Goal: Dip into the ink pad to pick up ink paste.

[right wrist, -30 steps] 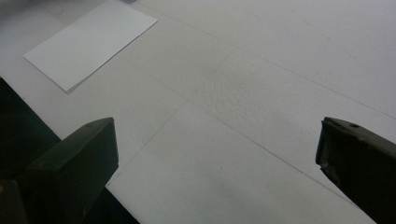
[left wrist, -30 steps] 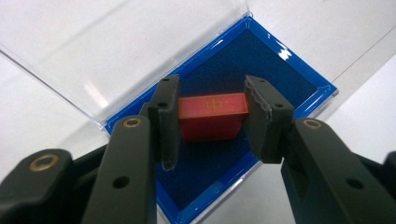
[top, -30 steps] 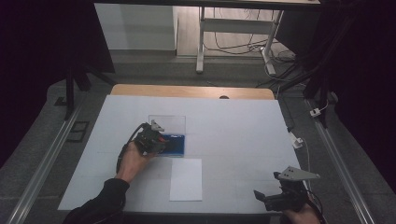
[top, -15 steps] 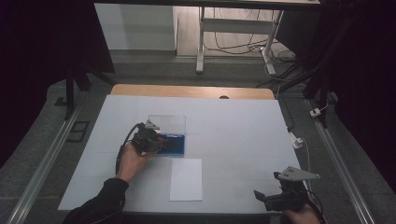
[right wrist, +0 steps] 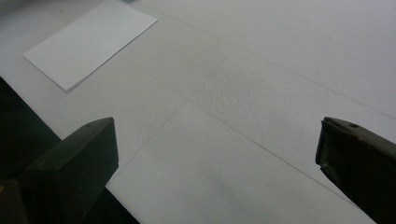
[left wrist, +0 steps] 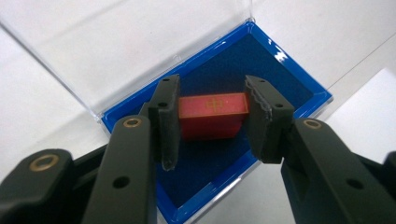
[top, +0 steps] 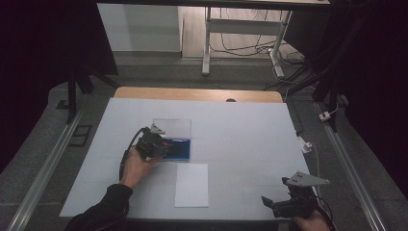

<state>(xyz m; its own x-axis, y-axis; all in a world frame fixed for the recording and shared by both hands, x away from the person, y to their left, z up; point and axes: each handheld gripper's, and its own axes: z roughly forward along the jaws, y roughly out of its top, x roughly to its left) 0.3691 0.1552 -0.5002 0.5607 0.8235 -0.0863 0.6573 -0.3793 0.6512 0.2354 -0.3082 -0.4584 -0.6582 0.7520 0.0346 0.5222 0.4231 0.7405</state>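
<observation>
Jaws of the left gripper [left wrist: 212,116] press on both ends of a small red block [left wrist: 212,114], which bears a thin gold cross mark on its top face. That block sits just above the dark blue lining of an open case [left wrist: 280,79], near the middle of its tray; whether it touches the lining I cannot tell. The case's clear lid [left wrist: 116,42] lies folded back flat on the white surface [top: 240,130] behind the blue tray. In the high view the left gripper [top: 166,147] is over the case [top: 180,149], left of the surface's centre, with the person's left hand [top: 134,166] behind it and a dark sleeve [top: 103,209] coming in from the bottom edge. A white sheet of paper [top: 191,185] lies just in front of the case, apart from it. The right gripper [top: 269,202] rests low at the near right edge of the surface, well apart from the case, its jaws spread wide with nothing between them; in its own view the paper [right wrist: 91,39] lies farther off.
</observation>
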